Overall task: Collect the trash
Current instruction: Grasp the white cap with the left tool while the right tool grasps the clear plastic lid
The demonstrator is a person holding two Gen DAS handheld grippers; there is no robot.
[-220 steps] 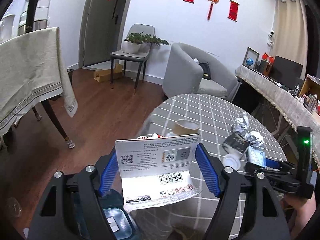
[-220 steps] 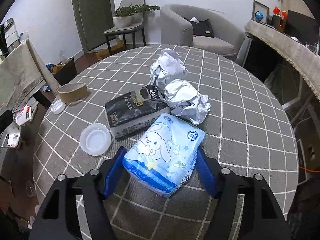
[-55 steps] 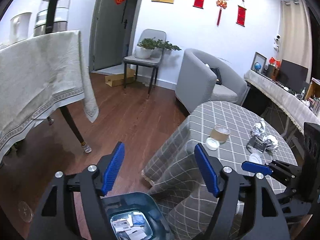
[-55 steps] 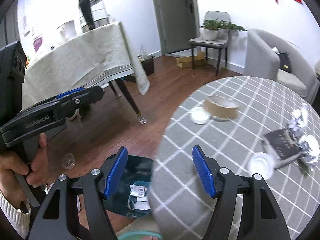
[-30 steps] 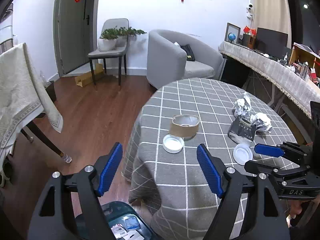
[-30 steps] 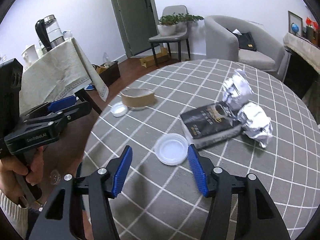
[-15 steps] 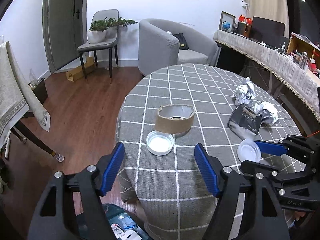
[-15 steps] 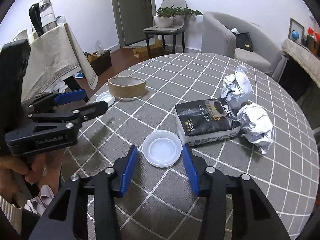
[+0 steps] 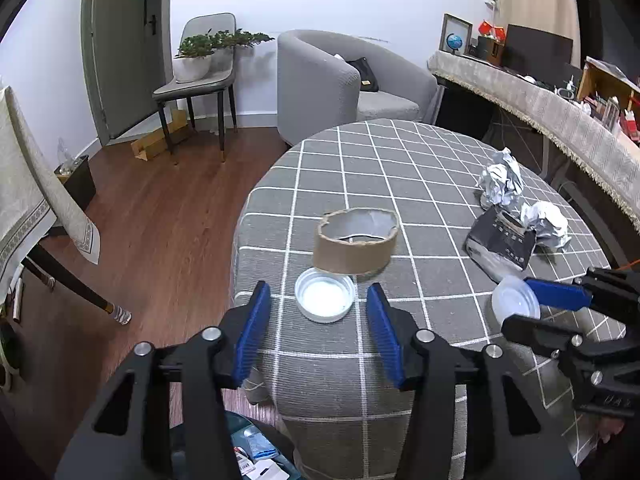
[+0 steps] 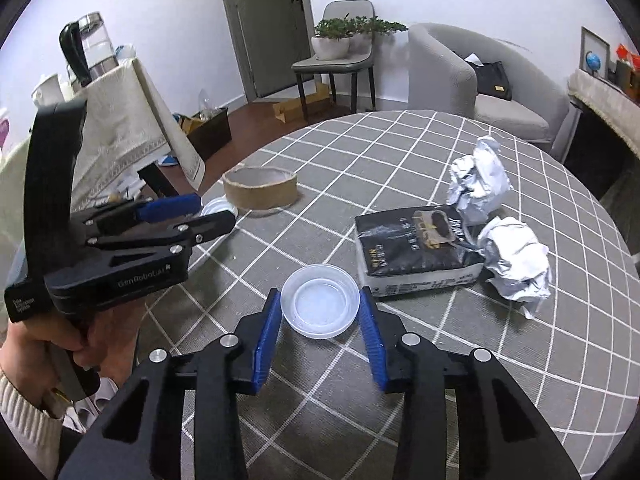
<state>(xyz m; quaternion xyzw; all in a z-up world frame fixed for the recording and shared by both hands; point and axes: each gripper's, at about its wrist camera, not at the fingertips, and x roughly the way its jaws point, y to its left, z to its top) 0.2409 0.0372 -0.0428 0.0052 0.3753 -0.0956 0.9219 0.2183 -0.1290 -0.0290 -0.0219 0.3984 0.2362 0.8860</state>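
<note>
Right gripper (image 10: 320,322): clenched on the clear plastic lid (image 10: 320,300), low in the centre of the right wrist view, both blue pads pressed to its rim
Left gripper (image 9: 318,322): jaws are closing around the white cap (image 9: 325,301), centre of the left wrist view; pads not yet touching it
Cap placement: just in front of the brown tape roll (image 9: 356,246), near the table (image 9: 400,168) edge
Step advice: the cap is best kept centred between the pads so the roll is not clipped; the thin lid is best lifted level
Other trash: black packet (image 10: 416,250) and two foil balls (image 10: 514,262), right of frame, untouched
Bin (image 9: 256,452): cut off at the bottom edge, mostly hidden by the left gripper
Hard to tell: whether the lid has left the cloth
</note>
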